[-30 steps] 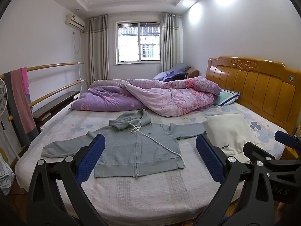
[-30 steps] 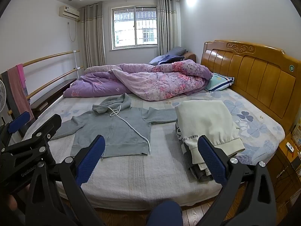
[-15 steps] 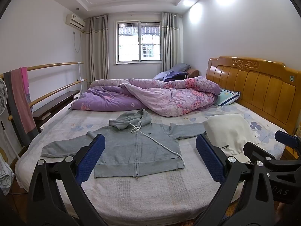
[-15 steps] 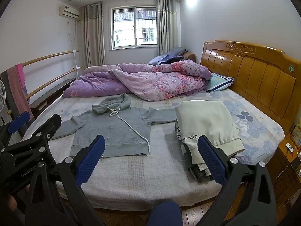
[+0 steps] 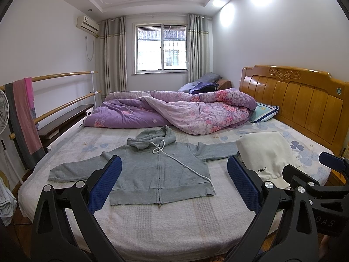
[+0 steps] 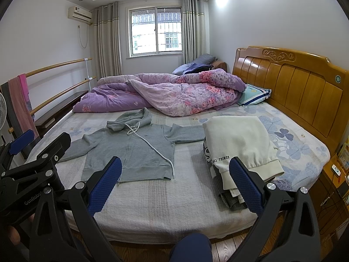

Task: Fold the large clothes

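I see the grey zip hoodie (image 5: 157, 170) lying face up and flat on the bed (image 5: 174, 224), toward the foot-side half, its hem toward the near edge, both sleeves spread out sideways and the hood bunched toward the far side; the zip is closed and a white drawstring (image 5: 185, 166) trails across the chest to the hem. Just beside its right sleeve, toward the headboard (image 5: 305, 100), sits a stack of folded clothes (image 6: 237, 148) topped by a cream garment printed "ALL THINGS"; the sleeve end reaches that stack. My left gripper (image 5: 173, 184) hovers above the near edge of the bed with its blue-padded fingers (image 5: 104, 183) spread wide, holding nothing. My right gripper (image 6: 174, 184) hangs likewise over the near edge, fingers (image 6: 245, 185) apart and empty, one lined up in front of the stack. Along the far edge lies a rumpled purple floral quilt (image 5: 174, 111), with a blue-striped pillow (image 5: 264, 112) against the headboard.
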Action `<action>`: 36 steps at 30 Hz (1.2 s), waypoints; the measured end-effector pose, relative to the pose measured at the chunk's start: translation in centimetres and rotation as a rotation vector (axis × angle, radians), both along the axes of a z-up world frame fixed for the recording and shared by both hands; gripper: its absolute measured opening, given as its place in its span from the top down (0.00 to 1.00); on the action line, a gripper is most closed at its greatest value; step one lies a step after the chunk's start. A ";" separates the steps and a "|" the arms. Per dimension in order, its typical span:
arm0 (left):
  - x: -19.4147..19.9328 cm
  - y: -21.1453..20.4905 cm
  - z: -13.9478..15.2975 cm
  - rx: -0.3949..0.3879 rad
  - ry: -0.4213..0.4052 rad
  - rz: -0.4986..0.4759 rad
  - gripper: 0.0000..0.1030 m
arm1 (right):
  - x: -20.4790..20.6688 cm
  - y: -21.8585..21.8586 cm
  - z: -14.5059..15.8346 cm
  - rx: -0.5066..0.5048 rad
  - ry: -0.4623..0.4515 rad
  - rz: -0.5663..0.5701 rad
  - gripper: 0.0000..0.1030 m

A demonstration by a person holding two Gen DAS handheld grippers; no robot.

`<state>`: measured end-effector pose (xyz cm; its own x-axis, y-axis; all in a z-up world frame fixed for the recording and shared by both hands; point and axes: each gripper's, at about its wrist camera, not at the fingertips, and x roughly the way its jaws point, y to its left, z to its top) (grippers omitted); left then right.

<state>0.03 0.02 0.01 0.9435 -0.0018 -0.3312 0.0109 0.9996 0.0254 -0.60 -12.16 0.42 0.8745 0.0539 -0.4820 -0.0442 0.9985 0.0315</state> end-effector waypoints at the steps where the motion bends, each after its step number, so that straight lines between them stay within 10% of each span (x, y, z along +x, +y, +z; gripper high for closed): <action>1: 0.0 0.0 0.0 0.002 -0.001 0.001 0.06 | 0.0 0.0 0.0 0.000 0.001 0.000 0.08; 36: 0.0 0.0 0.0 0.001 0.001 0.000 0.06 | -0.2 -0.3 -0.3 0.000 0.002 0.001 0.08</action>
